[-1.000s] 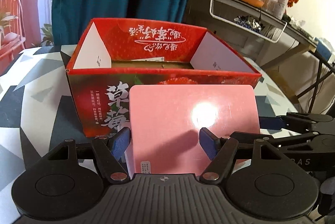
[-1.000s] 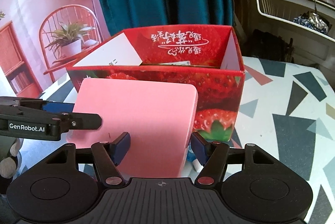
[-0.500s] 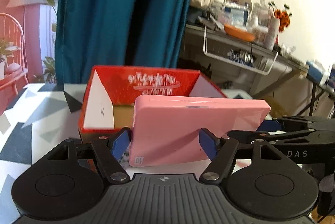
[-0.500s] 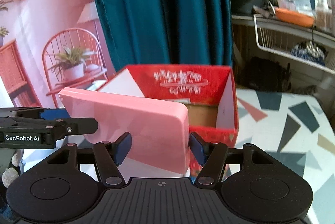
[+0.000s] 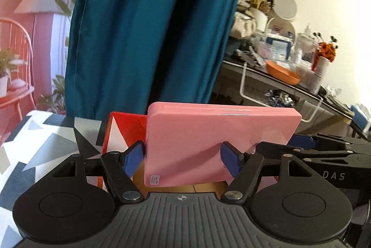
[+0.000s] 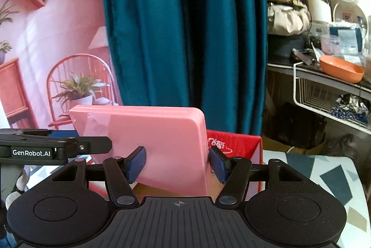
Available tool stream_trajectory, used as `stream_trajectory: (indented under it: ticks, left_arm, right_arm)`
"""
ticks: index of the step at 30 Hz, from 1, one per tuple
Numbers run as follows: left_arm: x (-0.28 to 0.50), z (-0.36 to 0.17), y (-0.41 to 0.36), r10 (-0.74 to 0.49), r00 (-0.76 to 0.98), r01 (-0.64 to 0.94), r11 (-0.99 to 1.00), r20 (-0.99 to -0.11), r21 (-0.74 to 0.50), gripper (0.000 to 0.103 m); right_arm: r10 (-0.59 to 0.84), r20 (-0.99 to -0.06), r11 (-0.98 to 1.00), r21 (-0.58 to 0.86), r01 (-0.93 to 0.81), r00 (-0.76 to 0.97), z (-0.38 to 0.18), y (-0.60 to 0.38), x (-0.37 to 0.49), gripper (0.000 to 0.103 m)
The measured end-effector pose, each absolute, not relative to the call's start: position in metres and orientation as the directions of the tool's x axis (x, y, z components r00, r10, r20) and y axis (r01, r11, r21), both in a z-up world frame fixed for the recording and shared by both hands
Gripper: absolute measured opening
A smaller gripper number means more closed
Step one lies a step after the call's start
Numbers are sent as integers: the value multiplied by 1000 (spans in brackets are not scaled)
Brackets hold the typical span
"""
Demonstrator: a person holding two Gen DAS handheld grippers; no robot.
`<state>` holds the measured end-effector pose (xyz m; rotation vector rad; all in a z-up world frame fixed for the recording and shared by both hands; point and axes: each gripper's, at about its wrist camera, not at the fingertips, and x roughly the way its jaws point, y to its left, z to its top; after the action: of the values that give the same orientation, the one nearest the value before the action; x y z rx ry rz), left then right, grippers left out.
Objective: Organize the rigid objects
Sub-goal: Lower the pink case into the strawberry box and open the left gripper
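Observation:
I hold a flat pink box [image 5: 218,139] up between both grippers, tilted on edge above the open red strawberry-print carton [image 5: 125,127]. My left gripper [image 5: 182,158] is shut on the box's left end, one pad at its edge and the other on its face. In the right wrist view my right gripper [image 6: 177,163] is shut on the right end of the pink box [image 6: 162,139], with the red carton [image 6: 234,143] low behind it. The right gripper's fingers [image 5: 301,140] show at the box's far end. The carton's inside is mostly hidden.
The carton stands on a table [image 6: 334,176] with a grey and white triangle pattern. A teal curtain [image 5: 150,27] hangs close behind. At the right is a cluttered shelf with an orange bowl [image 6: 340,68] and a white wire basket [image 6: 324,99].
Both grippers have risen with the pink box, from against the carton's front wall to above its rim. The carton has dropped low in both views.

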<state>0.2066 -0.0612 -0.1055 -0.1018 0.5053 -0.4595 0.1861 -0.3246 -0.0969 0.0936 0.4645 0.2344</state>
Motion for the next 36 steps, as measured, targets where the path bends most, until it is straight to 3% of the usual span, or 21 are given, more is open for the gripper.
stream_trajectory:
  ticks: [11,15,20,25,36]
  left_arm:
    - [272,-162,-67,-400,663,314,916,-633,-250,74]
    - [274,-172,-69,-379,664,326,922,-645,-207,74]
    - [278,-171,-69,-391,652,355,915,-649,-194,72]
    - [277,-175,-75,-374,646,367,916,-665,-159,62]
    - [278,-178,-79,-351,615,367,920,-706,-138,58]
  right_arm:
    - [263,-633,956,272,-109,728,-167,-333,262,53]
    - [271,-688,951,299,-78,673,-190,-330,269,53]
    - [266,-715,952,300,-61,647,-199,-329,268,53]
    - [251,-722,955,292,-45,644,-197,-333,266,49]
    - [237,-739,962,268,-48,631,-191,-334,263,48]
